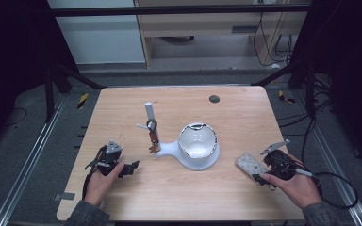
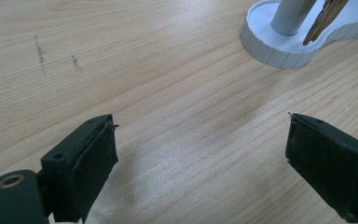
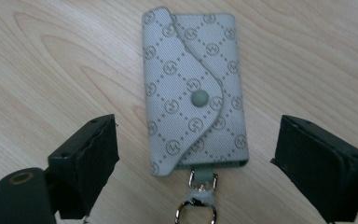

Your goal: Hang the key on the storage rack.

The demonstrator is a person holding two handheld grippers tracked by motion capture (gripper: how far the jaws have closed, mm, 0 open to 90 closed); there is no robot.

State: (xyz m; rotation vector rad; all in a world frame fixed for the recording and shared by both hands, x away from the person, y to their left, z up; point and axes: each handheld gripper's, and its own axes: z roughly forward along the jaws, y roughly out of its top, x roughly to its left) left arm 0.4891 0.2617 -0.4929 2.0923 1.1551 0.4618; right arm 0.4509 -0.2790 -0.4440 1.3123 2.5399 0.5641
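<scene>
At lower left my left gripper (image 1: 133, 168) hangs wide open over bare table (image 2: 168, 70). At lower right my right gripper (image 3: 196, 172) is nearer: open, empty jaws flank the key pouch (image 3: 193, 88), lengthwise straight ahead.

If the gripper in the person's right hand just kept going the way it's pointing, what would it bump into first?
The right gripper would most likely meet the patterned key pouch first. The pouch lies flat on the table straight ahead, its metal ring already between the open jaws, neither pad touching it.
</scene>
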